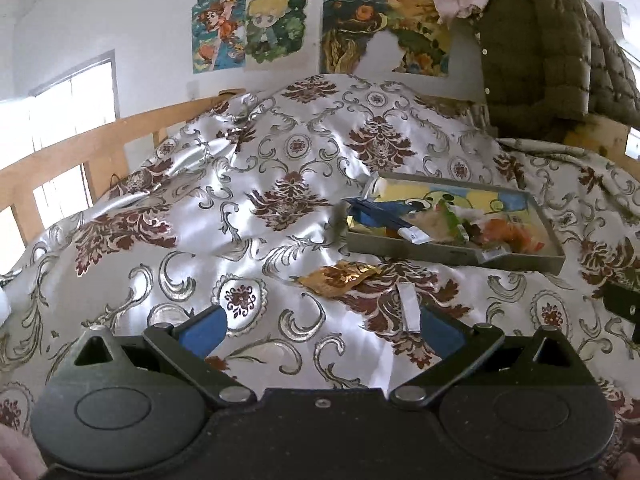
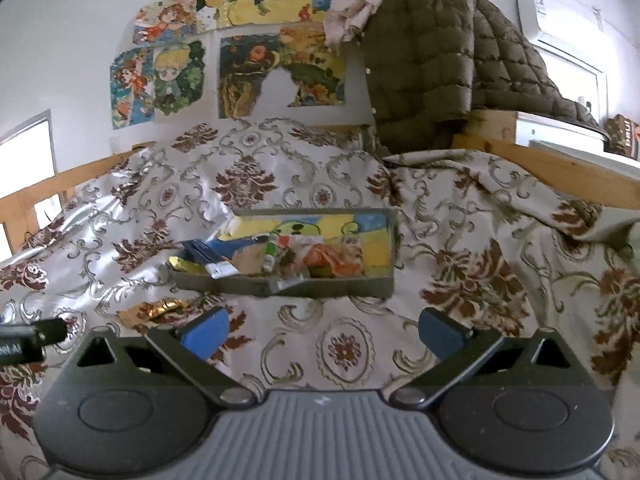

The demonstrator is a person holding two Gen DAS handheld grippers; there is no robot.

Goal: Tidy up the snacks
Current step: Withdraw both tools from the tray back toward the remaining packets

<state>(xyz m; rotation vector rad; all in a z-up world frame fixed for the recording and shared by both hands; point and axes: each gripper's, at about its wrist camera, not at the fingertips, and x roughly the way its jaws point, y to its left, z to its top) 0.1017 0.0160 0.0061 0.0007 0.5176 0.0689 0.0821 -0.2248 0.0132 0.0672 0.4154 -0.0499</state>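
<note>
Roughly, most of the job looks done. The grey tray [image 1: 452,254] sits on the bed cover [image 1: 260,208] and already holds a mixed pile: a dark blue packet [image 1: 376,214] at its 9 o'clock end, propped on the rim, orange wrappers [image 1: 516,234] toward 3 o'clock, a green-topped item [image 2: 272,250] near the middle. Contents overlap, so I can't count them.

Left outside the tray, as far as the views show:
- gold foil snack [image 1: 340,278], on the cover just off the tray's near wall, about 7 o'clock from it. Also seen from the right wrist at [image 2: 154,308].
- a thin white strip [image 1: 410,308] beside the gold one, near the left tool's right finger. Can't tell if it's a snack, a stick or just paper.

Left hand-held gripper [image 1: 322,326]: jaws spread wide, nothing between them. Gold snack lies at its 12 o'clock, near but apart from the pads.

Right hand-held gripper [image 2: 324,330]: also wide apart and holding nothing, pointed at the tray's near wall at 12 o'clock. Gold snack is off at its 10 o'clock.

My read: one, maybe two pieces remain. Left tool is better lined up for the gold foil. Foil is flat and crinkled on slick satin, so it may slide or need a low pinch at an edge. Tray is tilted on the soft bedding; drop-offs should go to the middle, not the rim.
</note>
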